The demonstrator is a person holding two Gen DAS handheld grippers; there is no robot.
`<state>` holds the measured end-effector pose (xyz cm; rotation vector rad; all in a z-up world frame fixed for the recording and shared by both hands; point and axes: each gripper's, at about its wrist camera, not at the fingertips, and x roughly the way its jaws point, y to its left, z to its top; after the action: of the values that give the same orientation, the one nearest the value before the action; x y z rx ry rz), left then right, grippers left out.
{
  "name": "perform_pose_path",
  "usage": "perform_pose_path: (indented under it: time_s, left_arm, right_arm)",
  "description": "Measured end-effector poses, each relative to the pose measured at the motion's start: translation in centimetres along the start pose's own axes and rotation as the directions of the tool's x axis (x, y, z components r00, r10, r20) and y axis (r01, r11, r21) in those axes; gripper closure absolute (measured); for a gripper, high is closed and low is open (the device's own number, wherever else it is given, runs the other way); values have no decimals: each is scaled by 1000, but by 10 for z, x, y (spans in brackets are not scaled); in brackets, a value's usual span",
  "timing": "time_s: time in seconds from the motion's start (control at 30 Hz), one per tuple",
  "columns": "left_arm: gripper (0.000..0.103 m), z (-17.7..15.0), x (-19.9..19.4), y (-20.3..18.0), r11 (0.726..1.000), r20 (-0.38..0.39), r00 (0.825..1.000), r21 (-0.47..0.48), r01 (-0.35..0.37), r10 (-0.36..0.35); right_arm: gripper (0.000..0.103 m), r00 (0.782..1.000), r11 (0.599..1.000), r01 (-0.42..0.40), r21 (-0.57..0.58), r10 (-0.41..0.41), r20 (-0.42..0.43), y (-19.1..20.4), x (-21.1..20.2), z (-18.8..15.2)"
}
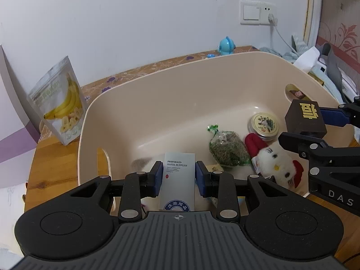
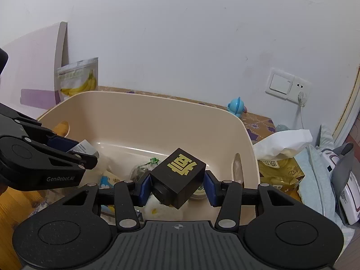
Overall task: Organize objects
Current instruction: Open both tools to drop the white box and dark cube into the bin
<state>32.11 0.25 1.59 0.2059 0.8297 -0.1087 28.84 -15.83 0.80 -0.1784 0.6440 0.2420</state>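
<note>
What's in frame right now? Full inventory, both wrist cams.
bin: 1, beige, on the wooden table, open top
round tin: 1, cream lid, in the bin, right end
herb packet: 1, green, in the bin, left of the tin
plush toy: 1, white and red, in the bin, near wall
banana chip bag: 1, white and yellow, upright on the table left of the bin
blue toy: 1, blue, behind the bin by the wall
wall switch and socket: 1, white, on the wall
hotel supplies box: 1, grey-white, held over the bin
black box: 1, black with gold character, tilted over the bin
left gripper: closed on the hotel supplies box
right gripper: closed on the black box
</note>
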Motion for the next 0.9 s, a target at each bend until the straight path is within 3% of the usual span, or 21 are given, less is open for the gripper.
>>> perform_pose_path:
  time_s: [0.2,0.33,0.37,0.63,0.9]
  left_arm:
    - [68,-1,0,3,1000,-18,1000,-23,1,-1]
    - [43,-1,-5,2,1000,-7,1000,-25,-4,4]
    - [40,-1,-6,2,1000,-5,1000,-29,-3,2]
    - [35,5,-20,3,999,29,999,-45,-24,25]
    - [25,4,-45,11,997,85,996,-78,-21,28]
  right_arm:
    - [57,1000,1000,-8,8,8,-18,-1,0,-1]
    - [47,1000,1000,-13,18,13,-18,-3,-2,-1]
    - [46,1000,1000,-15,18,15,-15,-3,-3,-1]
    - [25,999,999,-6,34,5,39,-9,-21,3]
    - [15,996,999,2,40,-6,85,-11,-43,3]
